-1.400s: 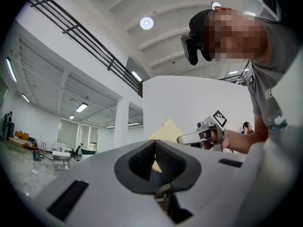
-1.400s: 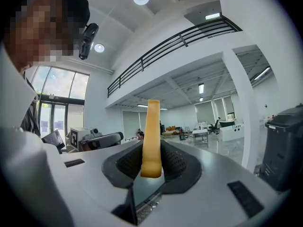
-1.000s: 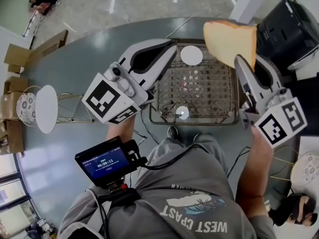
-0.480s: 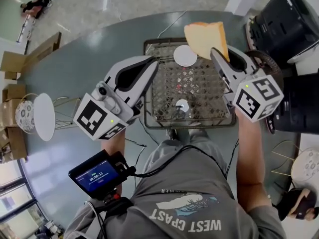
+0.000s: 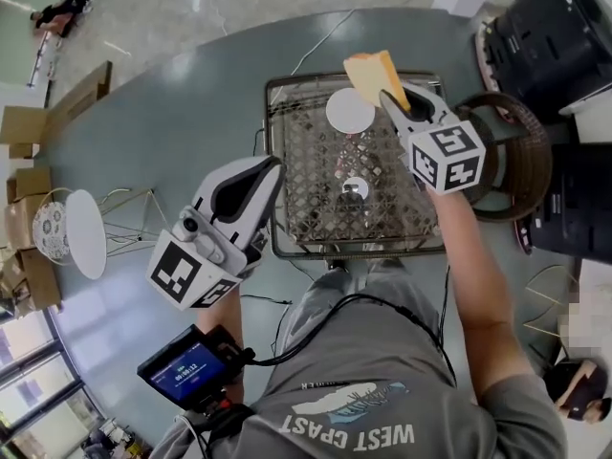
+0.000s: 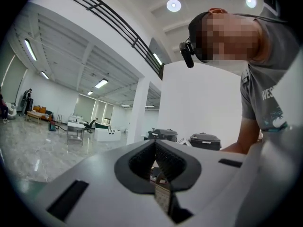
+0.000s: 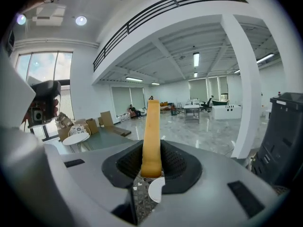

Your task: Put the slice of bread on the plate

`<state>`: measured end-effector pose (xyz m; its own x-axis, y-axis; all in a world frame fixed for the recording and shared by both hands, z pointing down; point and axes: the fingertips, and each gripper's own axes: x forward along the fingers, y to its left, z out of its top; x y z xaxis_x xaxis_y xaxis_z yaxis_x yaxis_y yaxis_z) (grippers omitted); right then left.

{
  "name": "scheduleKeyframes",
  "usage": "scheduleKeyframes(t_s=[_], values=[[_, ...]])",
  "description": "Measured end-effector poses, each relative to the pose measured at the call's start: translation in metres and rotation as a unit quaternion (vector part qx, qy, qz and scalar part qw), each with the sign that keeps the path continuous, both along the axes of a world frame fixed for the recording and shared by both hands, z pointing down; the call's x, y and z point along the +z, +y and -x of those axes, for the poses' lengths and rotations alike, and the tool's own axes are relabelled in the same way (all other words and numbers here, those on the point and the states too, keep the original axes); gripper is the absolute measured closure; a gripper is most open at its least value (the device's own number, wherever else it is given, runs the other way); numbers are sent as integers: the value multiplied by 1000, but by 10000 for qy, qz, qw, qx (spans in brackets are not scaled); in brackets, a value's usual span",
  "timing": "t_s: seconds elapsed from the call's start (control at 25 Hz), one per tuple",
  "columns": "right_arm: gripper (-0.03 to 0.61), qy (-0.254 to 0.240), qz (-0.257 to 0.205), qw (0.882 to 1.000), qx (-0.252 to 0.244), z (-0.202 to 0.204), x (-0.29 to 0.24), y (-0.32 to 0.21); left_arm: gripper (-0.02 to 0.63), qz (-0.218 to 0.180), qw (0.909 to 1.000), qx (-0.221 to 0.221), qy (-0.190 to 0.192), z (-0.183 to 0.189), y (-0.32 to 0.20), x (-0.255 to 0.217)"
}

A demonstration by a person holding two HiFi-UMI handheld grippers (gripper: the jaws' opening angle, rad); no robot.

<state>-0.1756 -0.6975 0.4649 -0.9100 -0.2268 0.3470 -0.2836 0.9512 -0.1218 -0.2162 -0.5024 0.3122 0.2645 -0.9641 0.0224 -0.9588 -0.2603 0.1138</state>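
so the slice of bread (image 5: 371, 73) is clamped edge-up in the fingers of the right gripper (image 5: 390, 96), held at 2 o'clock of the plate (image 5: 349, 111) in the wire tray (image 5: 287, 208). The fingers of the left gripper (image 5: 268, 170) are pressed together, empty. If it's let go tilted, the small plate could easily be missed.

Grippers held out ahead.
Right gripper (image 5: 386, 92) is clamped on the slice of bread (image 5: 367, 68); left gripper (image 5: 273, 164) is held closed, nearer the body.
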Motion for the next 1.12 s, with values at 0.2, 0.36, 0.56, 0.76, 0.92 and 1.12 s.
scheduleKeyframes(t_s=[0.2, 0.36, 0.56, 0.76, 0.92, 1.12], values=[[489, 571, -427, 9973, -173, 24, 67, -24, 606, 281, 9990, -214, 276, 7, -4, 29], [489, 1092, -885, 9894, -373, 37, 121, -38, 606, 453, 9973, -375, 429, 11, -5, 49], [489, 1576, -1490, 9741, -635, 53, 173, -47, 606, 664, 9948, -564, 526, 19, -2, 68], [489, 1903, -2216, 9516, -957, 67, 210, -40, 606, 899, 9915, -726, 598, 22, 6, 80], [489, 2173, -2881, 9263, -1086, 76, 230, -44, 606, 994, 9898, -789, 653, 27, 8, 88], [489, 2545, -3853, 8738, -1526, 86, 258, -50, 606, 1116, 9870, -910, 720, 30, 2, 102]])
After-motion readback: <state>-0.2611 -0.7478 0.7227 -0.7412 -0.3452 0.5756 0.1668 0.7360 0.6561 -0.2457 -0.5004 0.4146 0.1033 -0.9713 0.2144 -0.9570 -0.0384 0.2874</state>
